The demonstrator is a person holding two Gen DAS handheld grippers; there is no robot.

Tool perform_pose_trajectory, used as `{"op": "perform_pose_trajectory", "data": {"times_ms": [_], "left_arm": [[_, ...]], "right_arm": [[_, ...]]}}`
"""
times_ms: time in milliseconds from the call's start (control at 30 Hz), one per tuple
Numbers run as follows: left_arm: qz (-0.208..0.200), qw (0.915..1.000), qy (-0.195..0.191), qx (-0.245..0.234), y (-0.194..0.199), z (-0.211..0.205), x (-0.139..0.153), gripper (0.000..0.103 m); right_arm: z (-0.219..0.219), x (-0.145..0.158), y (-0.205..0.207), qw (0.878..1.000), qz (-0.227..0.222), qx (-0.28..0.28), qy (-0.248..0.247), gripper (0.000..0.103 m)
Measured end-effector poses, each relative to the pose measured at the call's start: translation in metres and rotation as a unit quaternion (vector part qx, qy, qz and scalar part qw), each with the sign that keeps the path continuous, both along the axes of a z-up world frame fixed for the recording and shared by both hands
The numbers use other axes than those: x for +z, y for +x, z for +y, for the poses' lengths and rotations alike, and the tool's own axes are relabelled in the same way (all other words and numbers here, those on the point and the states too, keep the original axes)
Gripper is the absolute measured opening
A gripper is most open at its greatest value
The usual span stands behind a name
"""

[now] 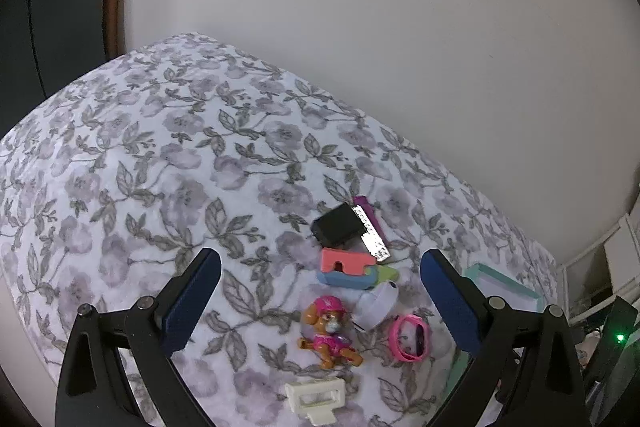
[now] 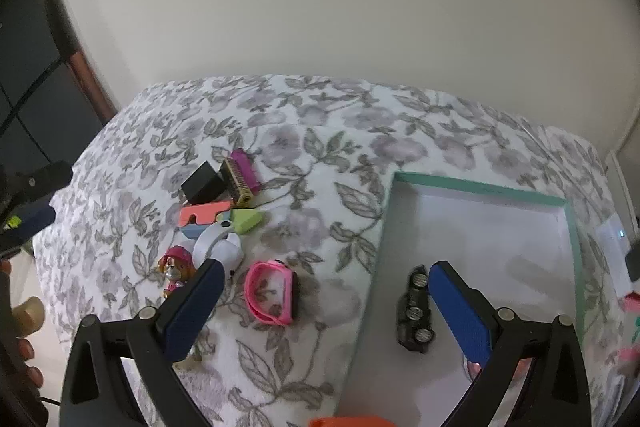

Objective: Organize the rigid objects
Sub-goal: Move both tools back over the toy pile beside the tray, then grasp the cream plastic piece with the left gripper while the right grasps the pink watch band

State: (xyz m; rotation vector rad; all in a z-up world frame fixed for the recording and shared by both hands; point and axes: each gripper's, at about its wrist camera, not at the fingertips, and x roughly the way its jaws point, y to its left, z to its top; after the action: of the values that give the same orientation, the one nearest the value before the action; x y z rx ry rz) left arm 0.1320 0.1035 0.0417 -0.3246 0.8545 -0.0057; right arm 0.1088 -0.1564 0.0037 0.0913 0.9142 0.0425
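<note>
Step, as judged: sorting small items from bed into tray; car already inside, lying on side.

Right tool wide open, empty, straddling tray's left edge. Left tool wide open, empty, above pile.

Next pick likely band, at 9 o'clock of tray. Needs drop onto it, then close.

Clutter at 11 o'clock of band: pup, white piece, blocks, black box. Band apart; approach clear.

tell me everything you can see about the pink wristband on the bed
The pink rubbery wristband is a closed loop with a dark rectangular screen module on one side. It stands on its edge on the floral bedspread, the fabric showing through its opening. It lies between the white curved gadget and the teal-rimmed white tray, outside the tray. Nothing grips it; it seems to touch only the bedspread.
</note>
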Motion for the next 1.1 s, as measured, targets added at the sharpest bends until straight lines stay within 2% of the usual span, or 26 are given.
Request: {"op": "perform_pose_trajectory", "data": {"times_ms": [100, 200, 267, 400, 567, 867, 1000, 1100], "left_arm": [[0.002, 1.0, 0.007, -0.001, -0.001, 0.002, -0.003, 0.1], [0.022, 0.9997, -0.003, -0.008, 0.0, 0.003, -0.011, 0.1], [0.052, 0.9985, -0.009, -0.015, 0.002, 0.001, -0.022, 0.1], [0.125, 0.9918, 0.004, -0.022, 0.004, -0.01, -0.048, 0.1], [0.178, 0.9835, 0.005, -0.033, 0.002, -0.019, -0.075, 0.1], [0.242, 0.9689, -0.023, -0.049, -0.005, -0.031, -0.105, 0.099], [0.256, 0.9648, -0.032, -0.052, -0.008, -0.034, -0.113, 0.091], [0.268, 0.9612, -0.043, -0.048, -0.01, -0.034, -0.119, 0.089]], "right_arm": [[0.016, -0.005, 0.003, 1.0, 0.0, 0.018, 0.003, 0.103], [0.033, -0.01, 0.006, 0.999, 0.005, 0.036, 0.0, 0.103], [0.04, -0.015, 0.008, 0.999, 0.013, 0.043, -0.004, 0.103], [0.05, -0.032, 0.013, 0.998, 0.04, 0.047, -0.023, 0.103], [0.052, -0.053, 0.017, 0.996, 0.069, 0.045, -0.026, 0.103], [0.058, -0.075, 0.02, 0.993, 0.099, 0.057, -0.026, 0.085], [0.058, -0.085, 0.02, 0.992, 0.109, 0.059, -0.038, 0.084], [0.061, -0.091, 0.02, 0.99, 0.115, 0.062, -0.046, 0.08]]}}
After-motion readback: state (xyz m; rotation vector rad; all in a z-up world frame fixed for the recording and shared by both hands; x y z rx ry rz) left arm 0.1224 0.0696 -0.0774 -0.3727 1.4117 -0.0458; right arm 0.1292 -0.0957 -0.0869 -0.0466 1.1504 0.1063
